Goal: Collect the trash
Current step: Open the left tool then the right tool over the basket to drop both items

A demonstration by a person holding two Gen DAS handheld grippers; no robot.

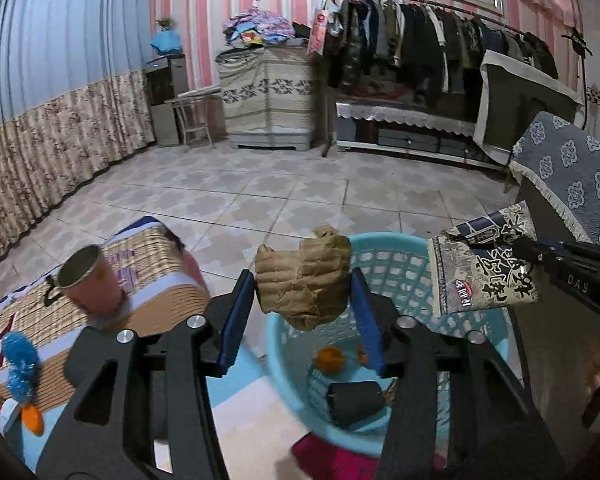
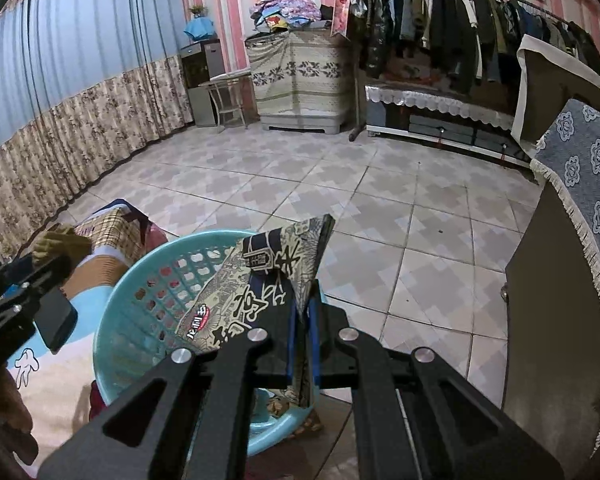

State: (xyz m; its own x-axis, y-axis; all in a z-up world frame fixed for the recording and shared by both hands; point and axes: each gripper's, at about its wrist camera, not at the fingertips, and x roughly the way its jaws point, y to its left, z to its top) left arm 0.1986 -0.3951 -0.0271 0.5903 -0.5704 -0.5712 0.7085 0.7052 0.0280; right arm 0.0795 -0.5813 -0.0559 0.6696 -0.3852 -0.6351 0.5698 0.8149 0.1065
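Turquoise basket [image 1: 396, 268] with orange scrap [image 1: 330, 358] (dark cup [image 1: 356, 402] too)

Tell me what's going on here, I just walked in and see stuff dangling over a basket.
A person with two handheld grippers is collecting trash. The left gripper has crumpled brown paper between its jaws above the blue basket. The right gripper is clamped on a printed snack wrapper, also over the basket.
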